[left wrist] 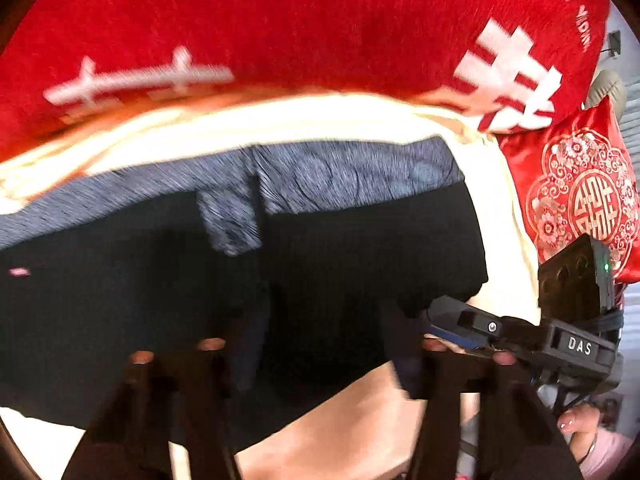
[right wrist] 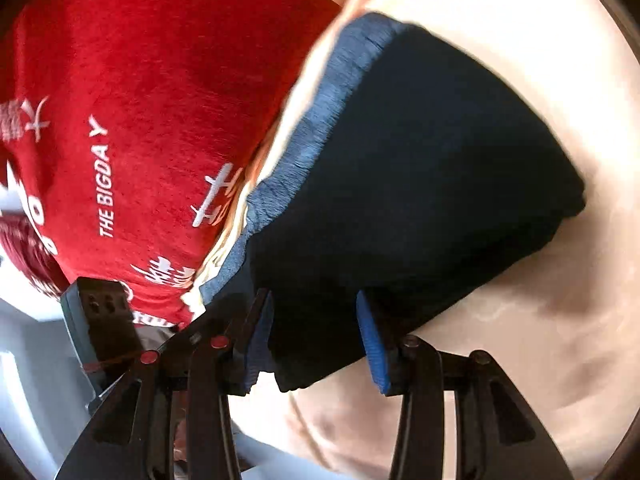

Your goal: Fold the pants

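Left wrist view: your left tool (left wrist: 320, 360) hangs over the pants (left wrist: 240, 280), its two fingers spread wide with dark cloth between and beneath them. Whether the tips touch the fabric cannot be told; the image is blurred. The pants lie on the cream bed (left wrist: 360, 432), black cloth nearest you, grey waistband (left wrist: 340, 172) along the far edge, their long axis running left to right across the view. Behind them sits a red pillow (left wrist: 280, 32) with white characters, and at right a red cushion (left wrist: 580, 192) with an embroidered medallion. Your right tool (left wrist: 448, 322) reaches in from the right, its fingertips at the right-hand edge of the pants.

Right wrist view: your right tool (right wrist: 316, 340) stands open, blue pads (right wrist: 374, 348) parted, with the near corner of the pants (right wrist: 400, 200) lying between them; it straddles the cloth without pinching it. The pants already look folded into a thick bundle, stretching away up the frame from the tool, waistband (right wrist: 304, 128) on the left side against the pillow (right wrist: 140, 100). Bare bed (right wrist: 540, 320) lies right of the bundle.

Both tools sit at the near edge, the right at its corner, so any further fold would likely carry that edge away from you. No containers appear.
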A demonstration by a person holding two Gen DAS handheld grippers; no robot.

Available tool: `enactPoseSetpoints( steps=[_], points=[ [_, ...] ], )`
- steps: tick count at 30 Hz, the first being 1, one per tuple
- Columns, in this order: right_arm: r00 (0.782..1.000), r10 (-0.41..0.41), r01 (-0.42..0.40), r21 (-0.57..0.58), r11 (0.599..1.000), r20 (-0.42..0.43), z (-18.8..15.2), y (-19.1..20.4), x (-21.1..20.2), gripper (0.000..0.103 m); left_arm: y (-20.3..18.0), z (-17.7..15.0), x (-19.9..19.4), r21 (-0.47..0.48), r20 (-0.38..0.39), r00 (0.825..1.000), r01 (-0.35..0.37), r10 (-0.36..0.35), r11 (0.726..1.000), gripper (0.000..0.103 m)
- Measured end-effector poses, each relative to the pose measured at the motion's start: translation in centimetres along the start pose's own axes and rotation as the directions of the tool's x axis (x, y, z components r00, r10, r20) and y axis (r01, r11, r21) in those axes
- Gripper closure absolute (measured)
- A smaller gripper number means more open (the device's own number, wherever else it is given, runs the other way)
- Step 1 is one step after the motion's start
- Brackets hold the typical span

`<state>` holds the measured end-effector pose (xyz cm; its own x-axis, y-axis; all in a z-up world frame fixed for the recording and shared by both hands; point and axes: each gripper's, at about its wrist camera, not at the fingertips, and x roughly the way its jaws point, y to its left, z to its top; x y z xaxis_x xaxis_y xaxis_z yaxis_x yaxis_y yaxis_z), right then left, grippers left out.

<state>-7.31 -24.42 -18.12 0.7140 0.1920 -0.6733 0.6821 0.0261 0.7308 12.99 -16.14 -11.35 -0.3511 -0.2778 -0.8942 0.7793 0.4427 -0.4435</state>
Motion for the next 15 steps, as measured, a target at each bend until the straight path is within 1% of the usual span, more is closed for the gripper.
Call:
enactPoseSetpoints(
  steps=[2,4,8,9,10,12,14,15],
  points=[
    [0.999,0.040,-0.039,0.062,0.997,-0.007,-0.1,-1.0,0.4,0.056,-0.3,-0.2,0.8,-0.003,-0.014,1.000,-0.008,0.008,1.000,0.053],
    [0.998,0.066,-0.065,0.106,0.992,0.003,-0.1,-1.9,0.6,0.056,-0.9,-0.2,1.4,0.007,-0.011,1.000,-0.015,0.015,1.000,0.053],
    [0.993,0.112,-0.117,0.158,0.981,0.040,0.6,-2.7,1.5,0.058,-0.7,-0.1,1.2,-0.018,0.007,1.000,0.024,-0.024,1.000,0.053],
    [0.992,0.114,-0.120,0.165,0.979,0.047,0.8,-2.9,1.6,0.073,-0.9,0.0,1.2,-0.031,0.014,0.999,0.035,-0.034,0.999,0.053],
    [0.993,0.105,-0.112,0.169,0.979,0.046,1.0,-2.9,1.8,0.097,-0.9,0.0,1.0,-0.036,0.018,0.999,0.039,-0.038,0.999,0.053],
    [0.994,0.102,-0.107,0.179,0.978,0.038,1.2,-2.8,0.7,0.097,-1.4,-0.3,-0.1,-0.024,0.037,0.999,0.040,-0.039,0.999,0.053],
    [0.990,0.134,-0.139,0.154,0.978,0.041,1.1,-2.2,-0.3,0.097,-1.9,-0.9,-1.1,-0.002,0.051,0.998,0.038,-0.038,0.999,0.053],
    [0.990,0.135,-0.138,0.128,0.982,0.033,0.8,-1.5,-0.9,0.097,-2.2,-1.5,-1.6,0.011,0.056,0.998,0.032,-0.032,0.999,0.053]
  ],
)
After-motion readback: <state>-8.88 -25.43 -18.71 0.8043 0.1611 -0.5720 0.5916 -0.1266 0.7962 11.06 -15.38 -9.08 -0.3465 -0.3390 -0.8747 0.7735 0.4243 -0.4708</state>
